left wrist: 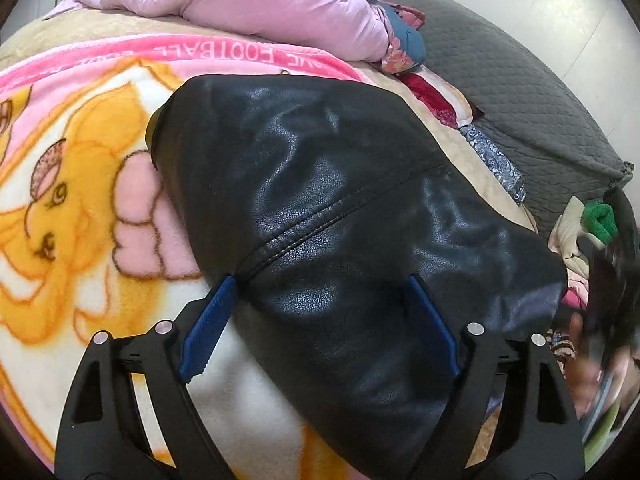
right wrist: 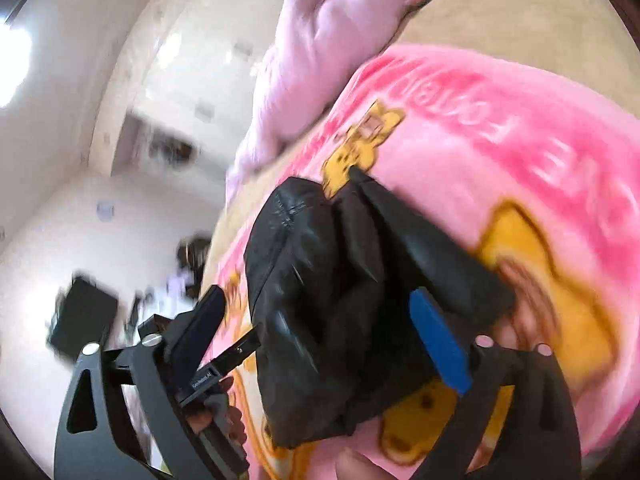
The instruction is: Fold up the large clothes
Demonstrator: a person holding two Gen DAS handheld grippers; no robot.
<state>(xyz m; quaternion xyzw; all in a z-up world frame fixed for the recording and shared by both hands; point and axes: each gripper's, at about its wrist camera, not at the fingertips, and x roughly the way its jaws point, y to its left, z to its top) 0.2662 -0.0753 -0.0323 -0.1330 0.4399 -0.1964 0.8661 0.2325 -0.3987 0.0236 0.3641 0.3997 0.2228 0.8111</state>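
A black leather garment (left wrist: 320,208) lies folded on a pink and yellow cartoon blanket (left wrist: 80,200). My left gripper (left wrist: 320,304) is open, its blue pads (left wrist: 208,324) wide apart on either side of the garment's near end, with a stitched seam running between them. In the right wrist view the picture is tilted and blurred. My right gripper (right wrist: 320,312) is open with the garment's bunched black end (right wrist: 320,300) between its fingers (right wrist: 436,340). I cannot tell whether the fingers touch the fabric.
A light pink quilt (left wrist: 248,4) is piled at the far side of the bed, and also shows in the right wrist view (right wrist: 316,52). A grey quilted cover (left wrist: 512,80) lies to the right. A heap of mixed clothes (left wrist: 592,232) sits at the right edge. Beige sheet (right wrist: 500,12) borders the blanket.
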